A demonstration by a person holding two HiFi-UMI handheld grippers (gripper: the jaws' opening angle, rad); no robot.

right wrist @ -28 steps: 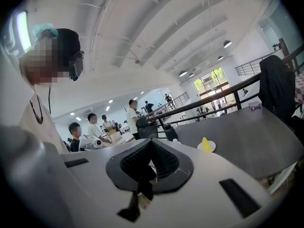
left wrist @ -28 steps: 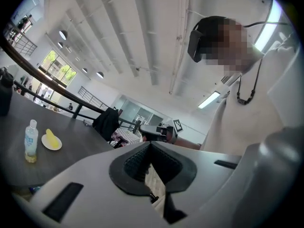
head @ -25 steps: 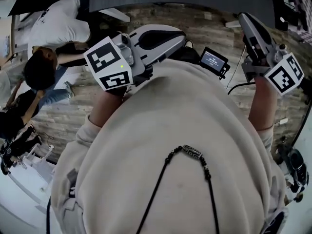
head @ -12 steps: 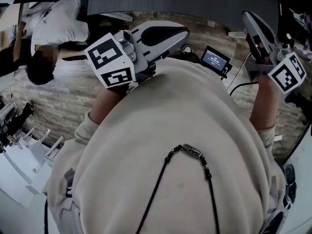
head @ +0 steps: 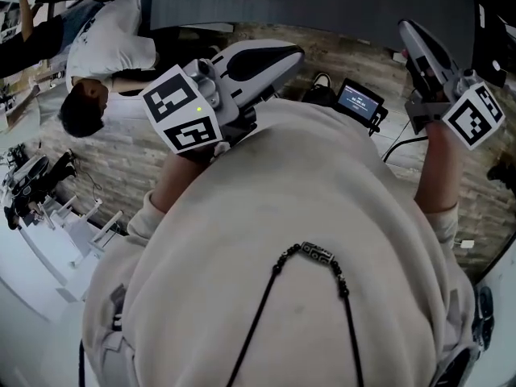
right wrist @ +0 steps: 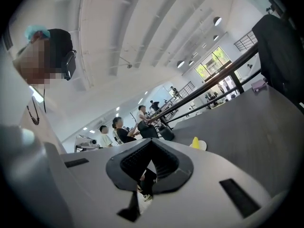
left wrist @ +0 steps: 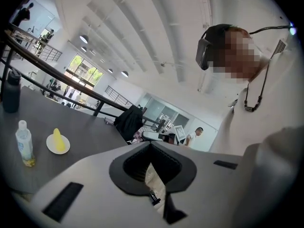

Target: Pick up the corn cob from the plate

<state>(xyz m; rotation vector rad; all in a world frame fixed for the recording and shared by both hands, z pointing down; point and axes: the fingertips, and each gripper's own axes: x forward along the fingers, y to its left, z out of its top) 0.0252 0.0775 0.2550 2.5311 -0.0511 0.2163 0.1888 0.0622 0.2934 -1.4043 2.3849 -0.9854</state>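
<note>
Table (left wrist: 76,120) surface, dark grey and broad, stretches ahead of the person, whose cream sweatshirt (head: 306,240) fills most of the head view; both arms are bent and held up close to the chest, probably a ready posture before any reach. Left hand-held gripper (left wrist: 151,145) has its jaws brought together at the tips with nothing between them, only floor showing through the notch behind; right hand-held gripper (right wrist: 151,142) is the same, jaws closed and empty; both cameras tilt upward toward the ceiling, so neither tool is aimed down at the work yet. A dark flask (left wrist: 10,91) stands at the table's far left, and a small clear bottle (left wrist: 23,144) stands just beside the white plate (left wrist: 51,147); on that plate the yellow corn cob (left wrist: 57,139) stands upright on its end, which should leave its sides free for a pinch. The cob is well apart from both tools, so the task looks not yet begun; the nearby bottle could be knocked on approach.
</note>
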